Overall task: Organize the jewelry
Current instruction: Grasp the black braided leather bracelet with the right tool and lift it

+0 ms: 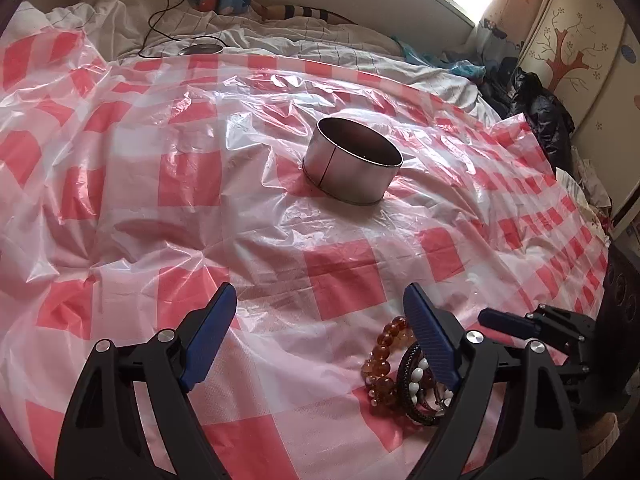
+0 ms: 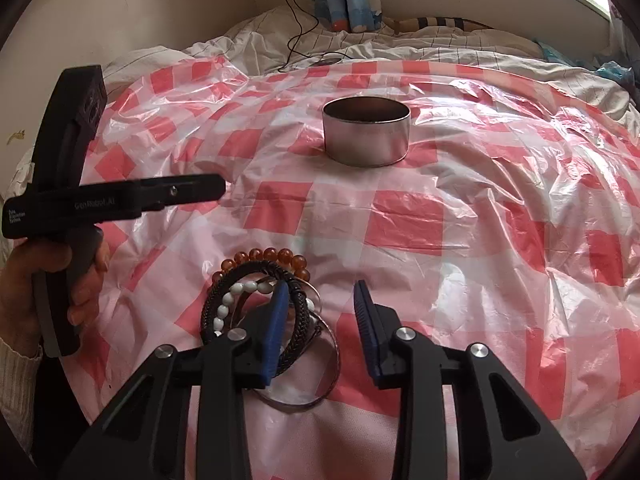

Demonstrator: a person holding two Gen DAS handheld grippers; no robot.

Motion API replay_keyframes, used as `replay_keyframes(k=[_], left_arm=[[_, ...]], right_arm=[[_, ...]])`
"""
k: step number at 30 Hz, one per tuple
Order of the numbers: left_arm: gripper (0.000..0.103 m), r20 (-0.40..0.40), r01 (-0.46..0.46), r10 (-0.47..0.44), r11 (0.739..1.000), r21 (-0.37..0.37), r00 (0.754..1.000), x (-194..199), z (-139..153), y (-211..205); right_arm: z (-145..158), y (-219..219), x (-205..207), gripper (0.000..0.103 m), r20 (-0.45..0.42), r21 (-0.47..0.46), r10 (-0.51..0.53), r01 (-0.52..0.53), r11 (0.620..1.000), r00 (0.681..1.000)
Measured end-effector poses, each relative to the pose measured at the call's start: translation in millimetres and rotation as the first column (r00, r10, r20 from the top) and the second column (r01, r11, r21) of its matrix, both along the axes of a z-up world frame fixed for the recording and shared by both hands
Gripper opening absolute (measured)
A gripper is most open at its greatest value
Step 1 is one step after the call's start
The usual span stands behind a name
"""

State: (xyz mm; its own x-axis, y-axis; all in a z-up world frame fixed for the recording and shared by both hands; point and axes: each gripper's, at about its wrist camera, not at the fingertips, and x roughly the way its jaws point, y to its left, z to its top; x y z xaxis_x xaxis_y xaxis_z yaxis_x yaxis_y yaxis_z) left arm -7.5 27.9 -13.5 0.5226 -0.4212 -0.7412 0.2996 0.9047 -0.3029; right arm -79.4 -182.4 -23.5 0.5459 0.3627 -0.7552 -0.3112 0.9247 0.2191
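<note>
Near the front edge of the bed, on the red-and-white checked plastic sheet (image 2: 400, 216), lies a small heap of bracelets (image 2: 264, 300): an amber bead bracelet (image 2: 272, 257), a black braided band (image 2: 298, 340), a string of white beads (image 2: 234, 300) and a thin metal bangle (image 2: 320, 392), all overlapping. Farther toward the middle of the bed stands an open round metal tin (image 2: 366, 136), well apart from the heap and apparently empty, though its floor is only partly seen. The step in hand looks like the first pick-up. The right claw (image 2: 322, 300) is released, its jaws parted, with its left finger over the braided band and its right finger out over bare sheet; no pad presses on anything. The left claw (image 1: 316, 308) stands wide apart just beside the heap, holding nothing. The next move likely calls for shifting the right claw over one bracelet's rim and clenching on a single strand, since the tangle could lift together. Carrying it to the tin would follow. The right wrist view shows the whole heap, including the bangle, plus the person's hand (image 2: 52, 280) gripping the left tool's handle; the left wrist view hides much of the heap behind its own finger, yet shows the right claw's tip (image 1: 504, 320) from the side and the wardrobe (image 1: 580, 60) beyond the bed's far corner.
</note>
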Motion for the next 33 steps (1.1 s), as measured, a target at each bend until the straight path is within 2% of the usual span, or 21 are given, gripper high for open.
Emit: replay_keyframes(k=[3, 11, 17, 23, 26, 29, 33], left_arm=[[0.082, 0.006, 0.008, -0.008, 1.000, 0.005, 1.000, -2, 2, -2], [0.082, 0.004, 0.011, -0.011, 1.000, 0.007, 1.000, -2, 2, -3], [0.082, -0.002, 0.010, -0.010, 1.000, 0.014, 1.000, -1, 0, -4], [0.082, -0.003, 0.007, -0.007, 1.000, 0.018, 1.000, -1, 0, -4], [0.082, -0.002, 0.004, -0.004, 1.000, 0.024, 1.000, -1, -1, -3], [0.082, 0.008, 0.017, -0.017, 0.999, 0.042, 1.000, -3, 0, -5], [0.082, 0.043, 0.119, -0.121, 0.991, 0.054, 0.992, -14, 5, -18]], right_arm=[[-4, 6, 1, 0.029, -0.004, -0.013, 0.016, -0.016, 1.000, 1.000], [-6, 16, 1, 0.012, 0.006, -0.044, 0.041, -0.040, 0.998, 0.999], [-3, 20, -2, 0.010, 0.044, -0.082, 0.043, -0.040, 0.996, 0.998], [8, 24, -9, 0.010, 0.130, -0.131, 0.036, -0.019, 0.991, 0.991], [11, 18, -8, 0.010, 0.137, -0.109, 0.020, -0.005, 0.994, 0.990], [14, 1, -2, 0.010, 0.123, -0.061, -0.041, 0.049, 0.997, 0.992], [16, -36, 9, 0.010, 0.089, 0.027, -0.178, 0.176, 0.984, 0.980]])
